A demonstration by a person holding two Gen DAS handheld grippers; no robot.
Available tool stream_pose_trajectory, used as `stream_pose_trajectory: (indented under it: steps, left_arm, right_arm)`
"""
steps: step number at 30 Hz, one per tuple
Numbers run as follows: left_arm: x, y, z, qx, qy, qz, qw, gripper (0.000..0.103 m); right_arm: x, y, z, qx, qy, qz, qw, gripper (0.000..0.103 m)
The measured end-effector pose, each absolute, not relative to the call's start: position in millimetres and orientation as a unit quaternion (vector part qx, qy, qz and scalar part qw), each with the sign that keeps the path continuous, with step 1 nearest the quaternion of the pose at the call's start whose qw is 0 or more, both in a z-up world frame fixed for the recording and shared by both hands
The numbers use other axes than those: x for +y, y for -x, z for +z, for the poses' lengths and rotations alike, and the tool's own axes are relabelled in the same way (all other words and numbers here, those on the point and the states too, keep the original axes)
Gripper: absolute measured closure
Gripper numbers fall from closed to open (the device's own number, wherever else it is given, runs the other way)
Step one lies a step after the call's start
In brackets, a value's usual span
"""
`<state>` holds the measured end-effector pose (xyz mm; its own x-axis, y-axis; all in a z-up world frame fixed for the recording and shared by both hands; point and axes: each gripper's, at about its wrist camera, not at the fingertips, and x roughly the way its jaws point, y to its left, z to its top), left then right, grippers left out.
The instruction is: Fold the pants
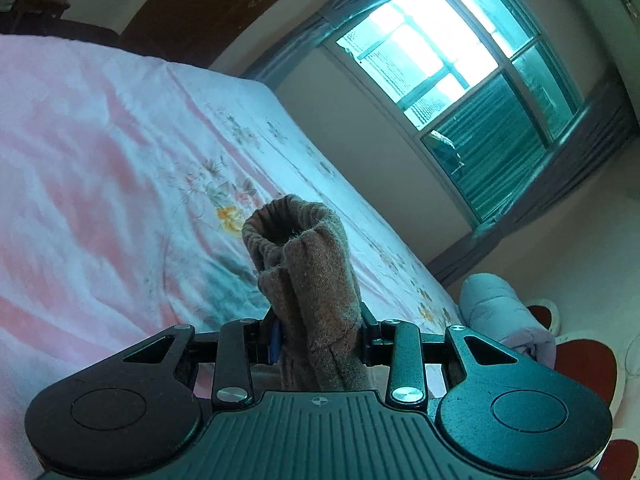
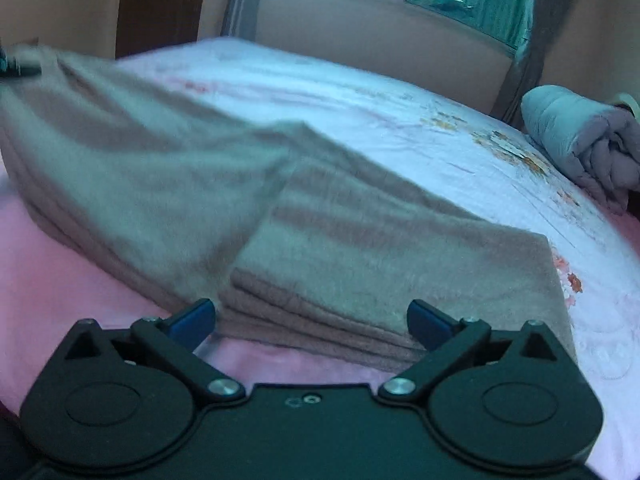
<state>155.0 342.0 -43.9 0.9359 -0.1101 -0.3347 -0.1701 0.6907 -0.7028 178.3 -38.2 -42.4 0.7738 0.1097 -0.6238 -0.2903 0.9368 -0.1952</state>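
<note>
Bed (image 2: 360,92): pants (image 2: 320,240) before parted right claw (image 2: 312,320).

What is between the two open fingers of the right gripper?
In the right wrist view, the folded edge of the brown pants lies between the open fingers of the right gripper, resting on the pink bedsheet.

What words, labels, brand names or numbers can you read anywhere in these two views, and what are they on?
None can be read.
The black left gripper, shut on the brown knit pants, bears only a crosshair mark.
The black right gripper, open, shows no lettering.
</note>
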Motion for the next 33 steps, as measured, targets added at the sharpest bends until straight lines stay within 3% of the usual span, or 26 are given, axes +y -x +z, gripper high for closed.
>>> stream_pose_trajectory:
  steps: [3, 6, 9, 13, 20, 26, 30, 32, 33]
  left_arm:
    - [334.4, -153.5, -32.1, 0.179, 0.382, 0.012, 0.907, 0.067]
    - [321.5, -152.4, -14.4, 0.177, 0.356, 0.002, 0.918, 0.067]
    - [299.5, -154.6, 11.2, 0.17, 0.314, -0.002, 0.934, 0.067]
    - [257.6, -169.3, 47.3, 0.159, 0.271, -0.022, 0.949, 0.067]
    - [102.6, -225.7, 89.0, 0.176, 0.144, -0.121, 0.966, 0.067]
    - [-67.0, -248.2, 56.9, 0.229, 0.022, -0.217, 0.949, 0.067]
    - [-151.6, -240.2, 20.1, 0.295, -0.066, -0.259, 0.917, 0.048]
    - [-155.6, -220.2, 21.3, 0.278, -0.078, -0.26, 0.922, 0.039]
    - [-150.4, -210.0, 25.6, 0.266, -0.082, -0.243, 0.929, 0.026]
  right_arm:
    - [-40.1, -176.3, -37.9, 0.288, 0.129, 0.094, 0.944, 0.006]
    - [-30.2, -194.7, -66.9, 0.34, 0.16, 0.106, 0.921, 0.006]
    - [-38.9, -199.2, -51.3, 0.346, 0.131, 0.12, 0.921, 0.008]
    - [-105.4, -165.7, -5.6, 0.24, 0.0, 0.134, 0.961, 0.006]
    - [-256.6, -160.4, 15.2, 0.222, -0.174, 0.044, 0.958, 0.006]
    - [-362.4, -148.9, 1.0, 0.224, -0.28, -0.022, 0.933, 0.006]
    - [-405.8, -148.4, -22.3, 0.239, -0.344, -0.05, 0.907, 0.006]
    - [-419.7, -144.0, -30.8, 0.246, -0.379, -0.05, 0.891, 0.006]
    - [-424.2, -142.9, -33.7, 0.245, -0.394, -0.043, 0.885, 0.006]
